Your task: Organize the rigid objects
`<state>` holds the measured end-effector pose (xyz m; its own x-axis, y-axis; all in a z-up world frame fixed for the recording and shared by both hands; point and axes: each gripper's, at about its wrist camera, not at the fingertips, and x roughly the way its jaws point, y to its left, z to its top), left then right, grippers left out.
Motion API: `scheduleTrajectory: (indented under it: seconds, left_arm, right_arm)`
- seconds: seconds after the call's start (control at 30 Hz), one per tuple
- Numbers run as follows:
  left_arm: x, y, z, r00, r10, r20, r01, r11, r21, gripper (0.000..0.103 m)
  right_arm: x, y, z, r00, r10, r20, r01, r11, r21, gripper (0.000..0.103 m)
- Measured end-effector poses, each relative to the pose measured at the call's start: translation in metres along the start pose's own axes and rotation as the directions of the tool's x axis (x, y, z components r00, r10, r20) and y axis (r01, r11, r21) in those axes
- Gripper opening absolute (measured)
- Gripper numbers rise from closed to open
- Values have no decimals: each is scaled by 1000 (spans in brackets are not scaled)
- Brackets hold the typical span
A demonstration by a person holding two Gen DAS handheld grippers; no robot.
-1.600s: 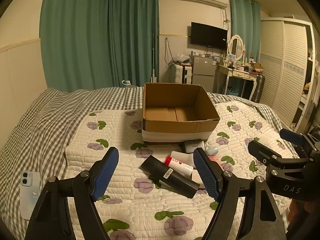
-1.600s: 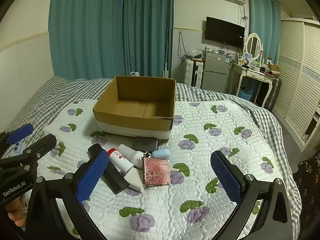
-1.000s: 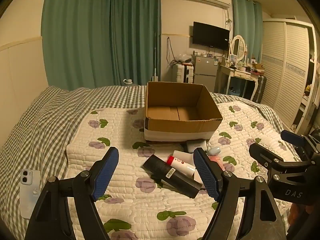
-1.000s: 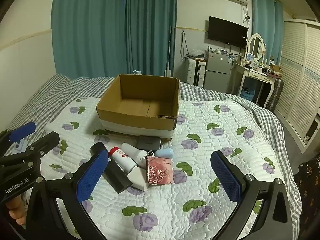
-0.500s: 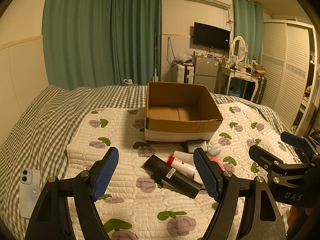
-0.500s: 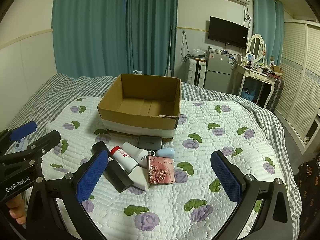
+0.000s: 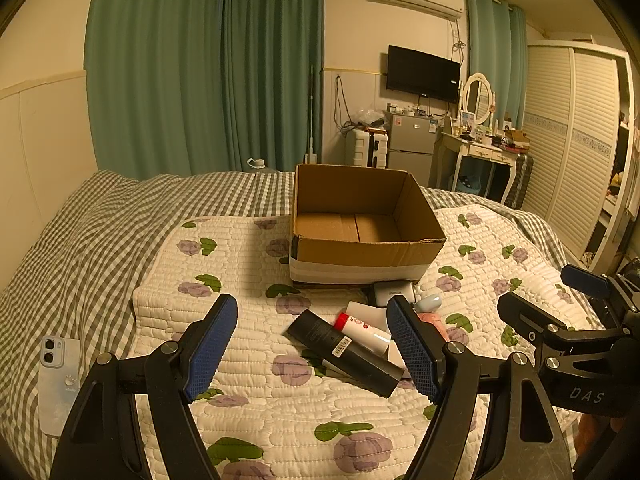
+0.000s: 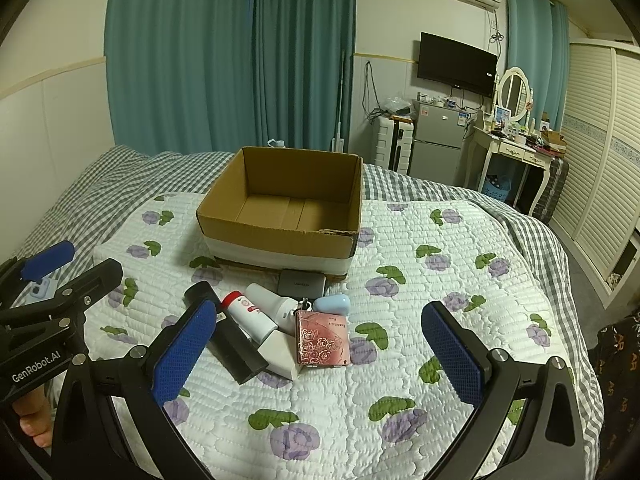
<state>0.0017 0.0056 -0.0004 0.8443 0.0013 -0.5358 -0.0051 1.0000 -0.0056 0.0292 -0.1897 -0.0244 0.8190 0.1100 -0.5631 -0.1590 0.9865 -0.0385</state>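
An open, empty cardboard box (image 7: 362, 254) (image 8: 280, 236) sits on the flowered quilt. In front of it lies a heap: a long black box (image 7: 344, 352) (image 8: 228, 338), a red-capped white bottle (image 7: 362, 328) (image 8: 248, 316), a white bottle (image 8: 272, 300), a grey charger (image 7: 392, 291) (image 8: 301, 282), a light blue oval thing (image 7: 428, 303) (image 8: 332, 305), a pink rose-patterned box (image 8: 322, 340) and a white box (image 8: 278, 354). My left gripper (image 7: 312, 352) is open and empty, short of the heap. My right gripper (image 8: 316, 354) is open and empty, low over the heap's near side.
A phone (image 7: 56, 384) in a pale case lies on the checked blanket at the far left. The bed's right edge drops toward a wardrobe (image 8: 600, 200). A dressing table (image 8: 516, 152), fridge and suitcase stand beyond the bed.
Both grippers have drifted slightly; the box and heap sit a touch higher and nearer in both views. Nothing was taken hold of or let go.
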Motion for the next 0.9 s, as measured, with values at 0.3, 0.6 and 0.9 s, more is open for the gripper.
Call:
scheduleTrajectory:
  seconds: [0.3,0.6,0.9]
  left_arm:
    - [0,0,0,1000,0,1,0,1000,-1,80]
    - [1,3,-2,1000,0,3,0,1000,-4,80]
    - [1,2,-2,1000,-1,2,1,1000,-4,80]
  right_arm:
    - [-1,0,-1,1000,0,-2,0,1000,0,103]
    - [0,1,-1,1000,3,-4,-3,1000,-2,103]
    - [1,1,-4,1000,5,-7,-5,1000,-3,103]
